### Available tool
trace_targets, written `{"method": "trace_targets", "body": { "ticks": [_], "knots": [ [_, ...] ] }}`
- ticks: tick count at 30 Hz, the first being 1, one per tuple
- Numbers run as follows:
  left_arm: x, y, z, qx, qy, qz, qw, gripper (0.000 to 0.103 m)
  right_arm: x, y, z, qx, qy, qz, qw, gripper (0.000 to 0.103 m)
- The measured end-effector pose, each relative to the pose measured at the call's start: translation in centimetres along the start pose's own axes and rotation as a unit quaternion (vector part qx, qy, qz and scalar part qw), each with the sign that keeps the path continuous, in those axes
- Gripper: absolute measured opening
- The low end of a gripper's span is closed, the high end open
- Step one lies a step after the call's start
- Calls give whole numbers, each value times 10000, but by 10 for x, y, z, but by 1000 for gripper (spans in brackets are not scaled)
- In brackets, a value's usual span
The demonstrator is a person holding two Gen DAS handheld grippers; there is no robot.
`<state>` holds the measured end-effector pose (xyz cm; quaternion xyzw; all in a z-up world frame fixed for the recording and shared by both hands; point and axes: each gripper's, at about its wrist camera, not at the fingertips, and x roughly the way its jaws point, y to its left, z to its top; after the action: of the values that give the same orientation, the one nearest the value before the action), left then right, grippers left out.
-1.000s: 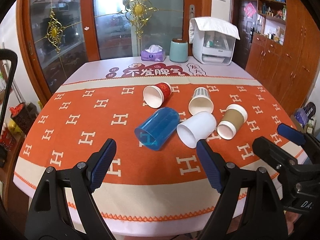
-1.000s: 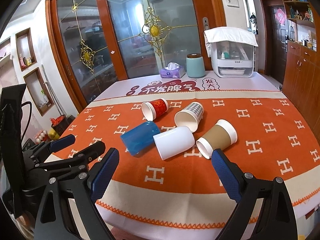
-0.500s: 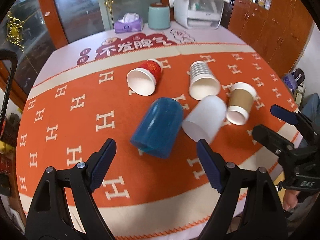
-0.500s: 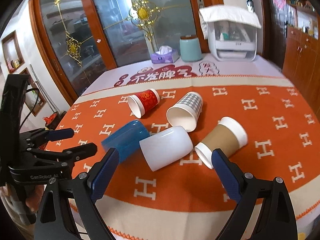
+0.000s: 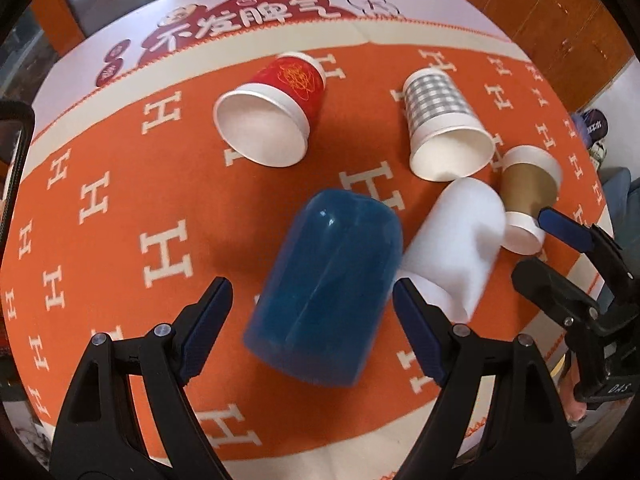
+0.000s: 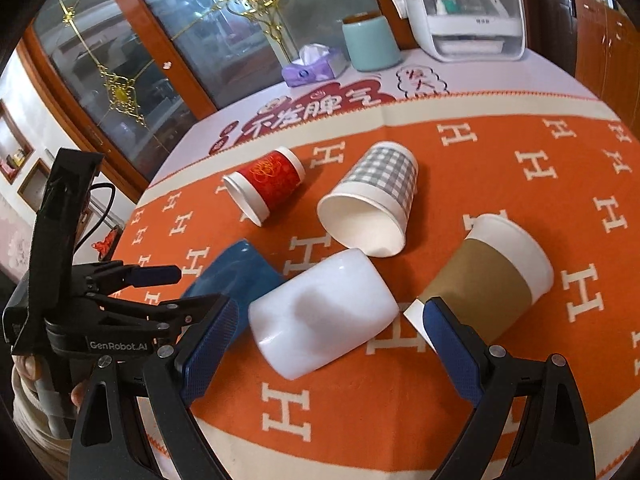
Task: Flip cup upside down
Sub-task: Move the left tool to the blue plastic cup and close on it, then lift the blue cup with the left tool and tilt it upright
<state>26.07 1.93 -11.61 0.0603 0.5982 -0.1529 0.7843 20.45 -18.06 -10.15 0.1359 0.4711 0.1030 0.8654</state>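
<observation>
Five cups lie on their sides in a loose cluster on the orange H-patterned cloth covering the tabletop. The translucent blue plastic tumbler lies nearest the left hand-held gripper, its mouth towards the camera and its closed base pointing away. That gripper is spread wide with nothing in it, one finger on each side of the tumbler's open end and neither touching it. The right hand-held gripper is also wide open and empty, framing the smooth white plastic cup, which touches the blue tumbler on one side and lies just beside the brown-sleeved white paper cup on the other.

The step in hand looks like the approach to a grasp, probably on the blue tumbler. To do it well, the left gripper should go down until its pads sit at mid-body rather than at the rim, so the smooth wall cannot squirt out. Close gently, since thin plastic flexes. Lift clear of the white cup before rotating, or it may roll into the grey checked paper cup. Then set the mouth flat on the cloth.
</observation>
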Motion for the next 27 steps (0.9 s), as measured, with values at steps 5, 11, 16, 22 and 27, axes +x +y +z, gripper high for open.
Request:
{"method": "trace_targets", "body": {
  "ticks": [5, 11, 16, 22, 27],
  "knots": [
    [20, -5, 8, 181, 286, -147, 9993, 80, 9, -3, 3, -36, -68, -6, 10000, 95],
    [34, -8, 14, 128, 467, -271, 9985, 67, 8, -6, 1, 20, -72, 8, 10000, 95],
    [29, -5, 11, -136, 247, -137, 9995, 67, -8, -5, -2, 0, -255, -6, 9997, 95],
    [-12, -8, -10, -464, -137, -121, 9988, 67, -44, 0, -11, -48, -538, -10, 9985, 95],
    [-45, -25, -49, -653, -258, -315, 9970, 67, -71, -2, -35, 52, -628, 0, 9980, 95]
  ]
}}
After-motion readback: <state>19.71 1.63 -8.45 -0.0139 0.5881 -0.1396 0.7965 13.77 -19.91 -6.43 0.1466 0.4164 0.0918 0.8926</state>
